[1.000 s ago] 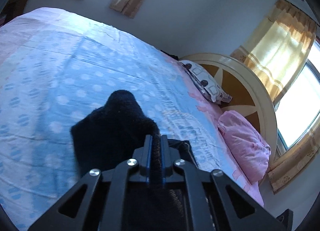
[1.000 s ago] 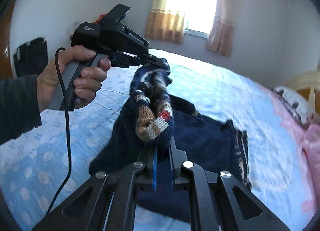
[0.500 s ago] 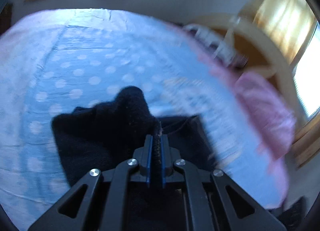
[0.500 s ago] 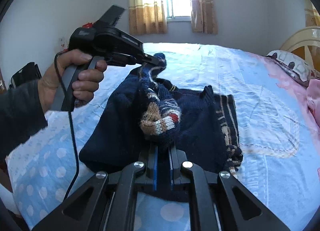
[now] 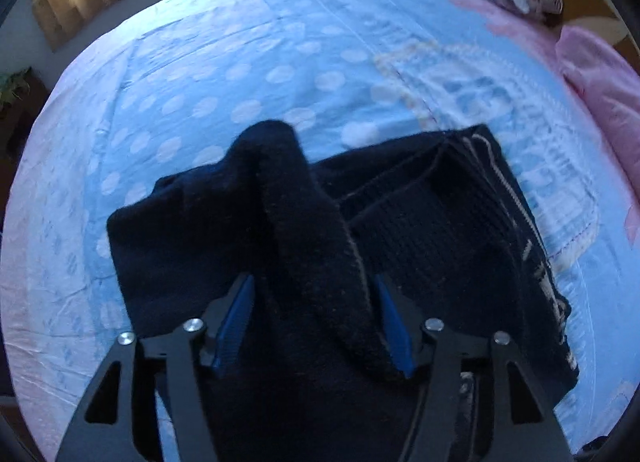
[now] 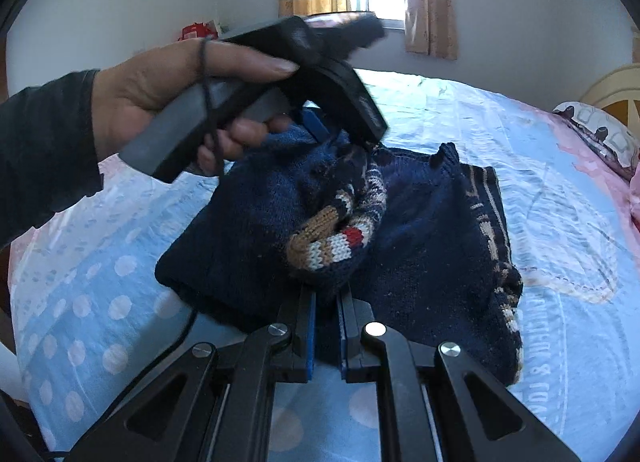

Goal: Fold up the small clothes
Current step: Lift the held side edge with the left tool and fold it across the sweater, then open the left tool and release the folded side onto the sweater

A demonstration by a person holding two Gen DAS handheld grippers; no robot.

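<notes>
Navy knitted sweater with tan-and-white patterned trim (image 6: 420, 262) lies bunched on the blue polka-dot bedsheet (image 5: 280, 61), a dark fold draped between the left gripper's (image 5: 316, 322) wide-spread blue pads, its striped cuff pinched in the right gripper's (image 6: 326, 326) narrow jaws.

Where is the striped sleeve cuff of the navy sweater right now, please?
In the right wrist view the striped cuff sits at centre, pinched by the right gripper above the sweater's body, which lies on the blue dotted bedsheet.
</notes>
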